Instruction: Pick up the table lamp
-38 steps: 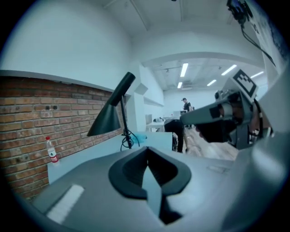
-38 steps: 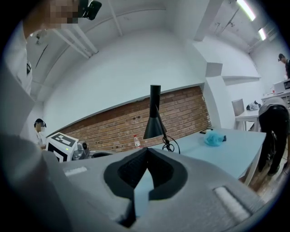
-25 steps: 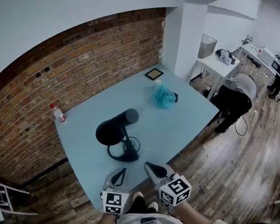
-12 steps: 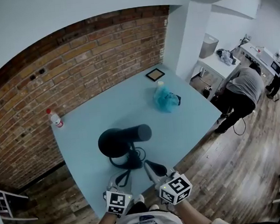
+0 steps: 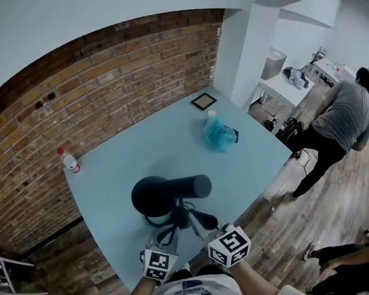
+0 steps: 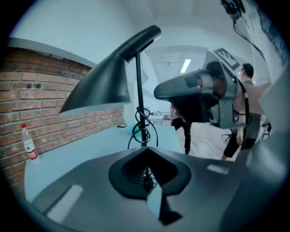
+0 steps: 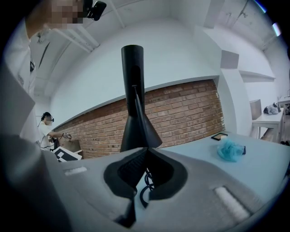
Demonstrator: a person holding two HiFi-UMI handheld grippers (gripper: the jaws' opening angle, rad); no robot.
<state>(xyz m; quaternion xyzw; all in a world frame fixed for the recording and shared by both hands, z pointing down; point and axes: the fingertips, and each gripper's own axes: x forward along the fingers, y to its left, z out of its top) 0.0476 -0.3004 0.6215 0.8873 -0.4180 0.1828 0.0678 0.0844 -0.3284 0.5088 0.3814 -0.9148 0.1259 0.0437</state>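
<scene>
**Reaching for the lamp:** Near the front edge of a pale blue table, the black table lamp is standing upright. Its shade is overhanging to 1 side and its cord is looping round the foot of the thin stem. The left gripper and right gripper are pointing at the lamp's base from just beside it. Each is showing its 2 jaws drawn together at the tips, with nothing between them. The step in hand looks like the final approach, with the grasp not yet made. Doing it well is calling for the jaws to spread first, then close squarely on the stem low down, clear of the cord. Because the shade's weight is sitting off-centre, the other gripper is best used steadying the lamp.
</scene>
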